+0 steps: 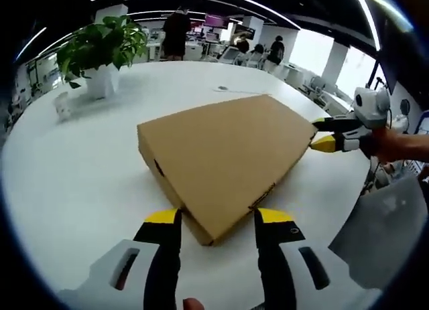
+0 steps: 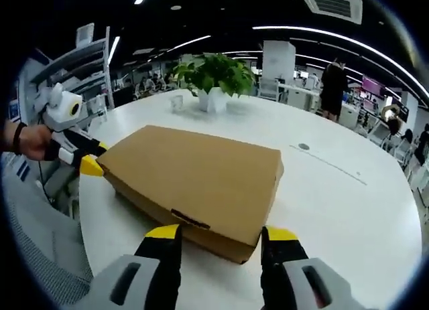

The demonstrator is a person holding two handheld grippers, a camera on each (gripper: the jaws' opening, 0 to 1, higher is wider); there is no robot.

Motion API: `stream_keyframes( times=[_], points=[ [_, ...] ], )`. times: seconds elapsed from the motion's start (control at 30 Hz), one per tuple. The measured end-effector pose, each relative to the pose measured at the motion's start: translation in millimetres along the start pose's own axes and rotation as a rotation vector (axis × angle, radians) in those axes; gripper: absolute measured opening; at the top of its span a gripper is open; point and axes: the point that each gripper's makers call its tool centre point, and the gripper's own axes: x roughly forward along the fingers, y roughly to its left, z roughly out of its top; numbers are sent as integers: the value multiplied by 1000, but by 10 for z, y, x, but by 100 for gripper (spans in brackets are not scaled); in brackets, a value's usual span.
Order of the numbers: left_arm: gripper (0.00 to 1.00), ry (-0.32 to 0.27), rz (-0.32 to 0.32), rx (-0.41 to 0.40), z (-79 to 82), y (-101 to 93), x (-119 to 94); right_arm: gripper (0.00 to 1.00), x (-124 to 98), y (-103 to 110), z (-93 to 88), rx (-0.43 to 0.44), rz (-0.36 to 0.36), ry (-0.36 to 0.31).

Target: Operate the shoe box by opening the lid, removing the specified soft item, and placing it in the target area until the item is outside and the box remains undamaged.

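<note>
We hold both grippers released at the closed shoe box [image 1: 224,159] on the counter [image 1: 74,183]. Left gripper [image 1: 218,219] meets its corner at 12 o'clock; right gripper [image 2: 218,235] faces a long side.

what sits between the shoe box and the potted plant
Nothing: bare white table separates the closed shoe box from the potted plant, seen in the right gripper view. A small white cup stands beside the plant.

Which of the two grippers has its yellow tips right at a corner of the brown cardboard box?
The right gripper: its tips meet the closed brown cardboard shoe box's far corner; the left gripper straddles the near corner.
</note>
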Motion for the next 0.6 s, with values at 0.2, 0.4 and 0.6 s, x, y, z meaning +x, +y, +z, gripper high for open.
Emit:
stream_keyframes(
  times=[0.2,0.4,0.6],
  points=[
    [43,-13,15,-10,8,-13,-17,43,-38,-4,30,8,2,-1],
    [42,-56,-17,-38,74,-16,-110,42,-134,-4,129,29,14,-43],
    [41,-89,-16,-21,139,-83,-208,41,-210,-21,237,39,22,-75]
  ],
)
